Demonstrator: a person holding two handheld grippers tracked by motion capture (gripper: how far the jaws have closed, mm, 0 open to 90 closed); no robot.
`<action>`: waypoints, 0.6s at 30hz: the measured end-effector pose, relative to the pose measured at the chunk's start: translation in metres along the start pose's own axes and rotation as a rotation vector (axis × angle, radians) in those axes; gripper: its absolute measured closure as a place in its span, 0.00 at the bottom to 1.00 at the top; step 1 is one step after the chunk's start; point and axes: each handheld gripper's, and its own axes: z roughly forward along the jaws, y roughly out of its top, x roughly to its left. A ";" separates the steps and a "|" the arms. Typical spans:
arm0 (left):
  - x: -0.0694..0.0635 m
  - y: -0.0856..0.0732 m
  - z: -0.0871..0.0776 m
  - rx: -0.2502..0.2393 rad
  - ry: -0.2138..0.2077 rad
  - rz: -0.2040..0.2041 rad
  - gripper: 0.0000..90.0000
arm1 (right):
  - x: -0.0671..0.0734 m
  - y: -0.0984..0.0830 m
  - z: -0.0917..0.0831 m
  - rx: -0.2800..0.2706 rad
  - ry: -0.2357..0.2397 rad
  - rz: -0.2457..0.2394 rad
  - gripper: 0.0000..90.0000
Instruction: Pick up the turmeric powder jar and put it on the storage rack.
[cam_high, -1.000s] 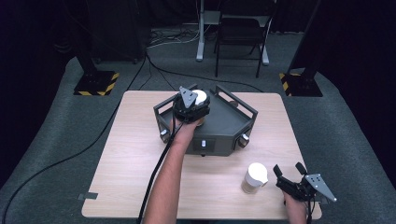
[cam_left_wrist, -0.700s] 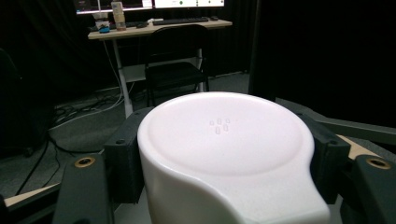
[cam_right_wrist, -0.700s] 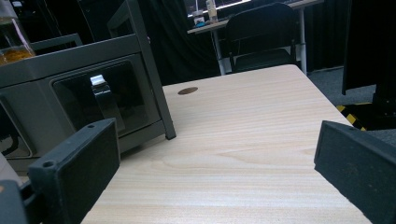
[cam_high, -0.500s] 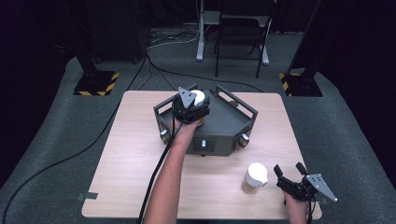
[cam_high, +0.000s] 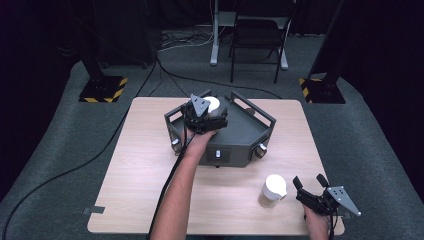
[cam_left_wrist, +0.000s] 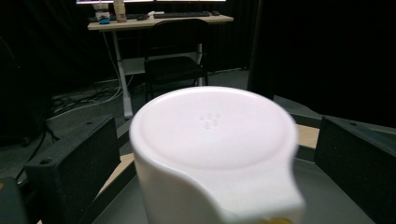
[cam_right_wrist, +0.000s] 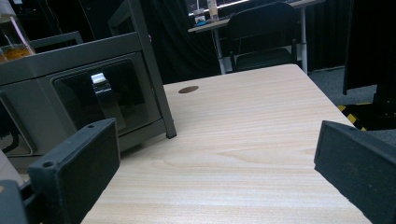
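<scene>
A white-lidded jar (cam_high: 213, 104) stands on the top tray of a dark grey box-shaped machine (cam_high: 235, 150) at the middle of the table. My left gripper (cam_high: 209, 112) is open around this jar. In the left gripper view the white lid (cam_left_wrist: 215, 126) sits between the two black jaws with a small gap on each side. A second white-lidded jar (cam_high: 271, 190) with pale contents stands on the table near the front right. My right gripper (cam_high: 308, 182) is open just right of it, low over the table, and its jaws (cam_right_wrist: 215, 158) frame bare wood.
The wooden table (cam_high: 150, 165) has free room to the left and front of the machine. The machine front has a dark window with a small handle (cam_right_wrist: 100, 88) and knobs at its corners. A chair (cam_high: 257, 35) and stands with striped feet (cam_high: 102, 90) are on the floor beyond.
</scene>
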 end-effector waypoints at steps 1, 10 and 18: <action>0.001 0.000 -0.002 -0.004 -0.006 -0.001 0.00 | 0.000 0.000 0.000 0.001 0.001 0.000 0.00; 0.010 0.002 -0.024 -0.044 -0.049 0.001 0.00 | 0.000 0.001 0.001 0.005 0.004 -0.010 0.00; 0.019 -0.005 -0.046 -0.068 -0.082 0.010 0.00 | 0.001 0.001 0.000 0.005 0.005 -0.020 0.00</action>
